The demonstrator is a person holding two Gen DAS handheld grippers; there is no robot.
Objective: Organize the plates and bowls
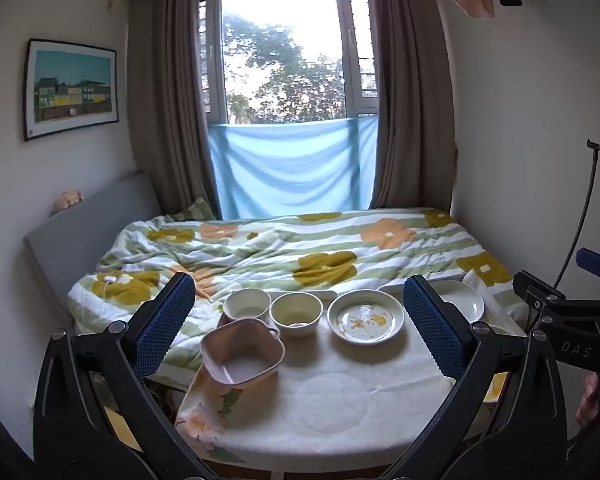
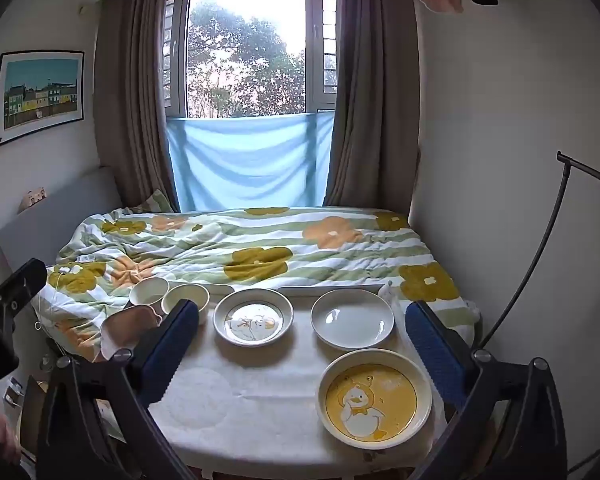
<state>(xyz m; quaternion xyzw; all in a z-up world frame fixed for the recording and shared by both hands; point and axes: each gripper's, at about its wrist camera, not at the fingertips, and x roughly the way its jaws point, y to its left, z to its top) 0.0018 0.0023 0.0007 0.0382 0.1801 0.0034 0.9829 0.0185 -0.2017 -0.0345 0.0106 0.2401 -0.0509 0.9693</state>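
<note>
On the small cloth-covered table (image 1: pixel 332 408) stand a pink square bowl (image 1: pixel 242 354), two cream round bowls (image 1: pixel 247 305) (image 1: pixel 296 313), a cartoon plate (image 1: pixel 365 317) and a plain white plate (image 1: pixel 460 300). The right wrist view shows the pink bowl (image 2: pixel 120 326), the cream bowls (image 2: pixel 148 290) (image 2: pixel 186 296), the cartoon plate (image 2: pixel 253 317), the white plate (image 2: pixel 353 319) and a yellow duck plate (image 2: pixel 374 394) nearest. My left gripper (image 1: pixel 296 320) is open and empty above the table's near side. My right gripper (image 2: pixel 300 350) is open and empty too.
The table (image 2: pixel 240 400) stands against a bed with a flowered quilt (image 1: pixel 292 248). Behind it are curtains and a window (image 1: pixel 284 60). A black lamp stand (image 2: pixel 540 248) rises at the right wall. The right gripper's body (image 1: pixel 568 320) shows at the left view's right edge.
</note>
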